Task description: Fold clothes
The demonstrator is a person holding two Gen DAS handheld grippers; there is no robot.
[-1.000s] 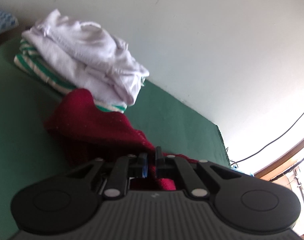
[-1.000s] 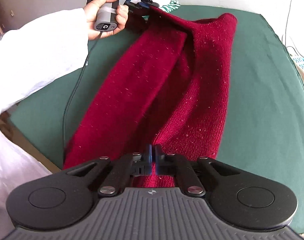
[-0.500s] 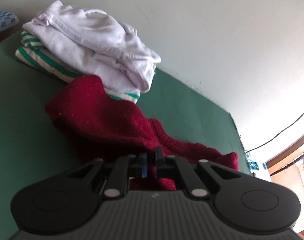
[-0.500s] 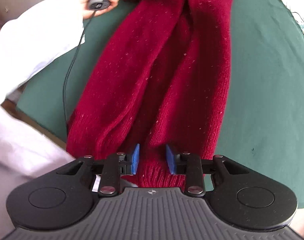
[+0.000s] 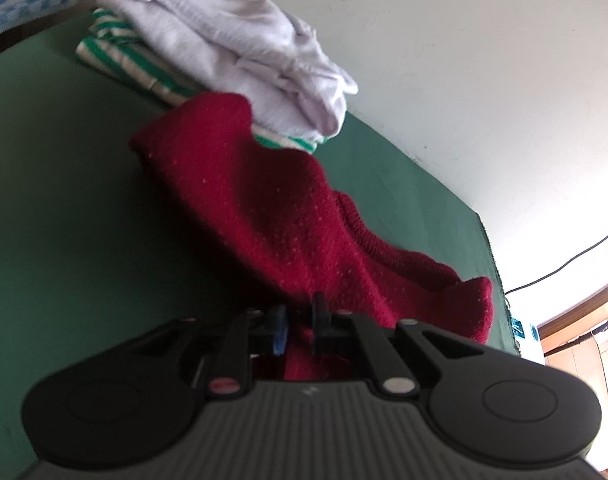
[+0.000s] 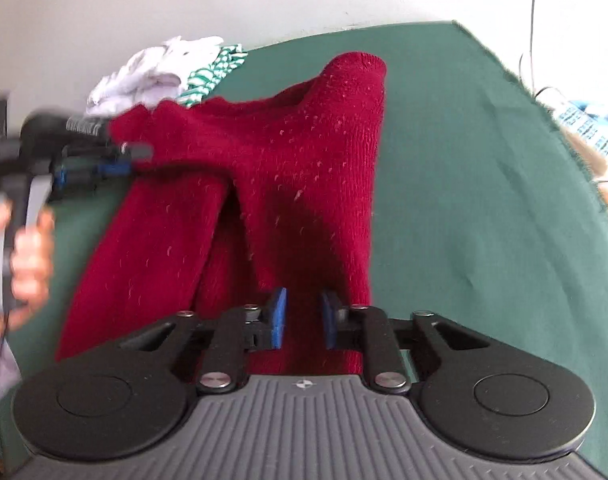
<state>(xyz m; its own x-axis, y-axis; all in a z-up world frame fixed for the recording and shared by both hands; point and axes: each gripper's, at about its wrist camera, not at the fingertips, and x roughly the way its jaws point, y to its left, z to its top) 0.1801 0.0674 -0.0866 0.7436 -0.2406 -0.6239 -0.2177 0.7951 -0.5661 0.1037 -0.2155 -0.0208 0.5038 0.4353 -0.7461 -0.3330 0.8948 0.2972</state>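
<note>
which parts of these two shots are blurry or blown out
Right wrist view: the left tool and the hand holding it are smeared by motion, while the red sweater stays fairly sharp. Left wrist view: the window corner at far right is washed out by daylight, the white clothes look soft, and fisheye bends the edge of the green table.

Wall: plain off-white wall [image 5: 483, 80], bare, running right behind the worktop.
Worktop: covered edge to edge in a dark green cloth [image 6: 463, 160].
Cable: thin black cable [image 5: 563, 268] trailing down the wall on the right.
Trim: wooden trim [image 5: 583, 308] curving at far right.
Light: bright daylight washing the wall pale.
</note>
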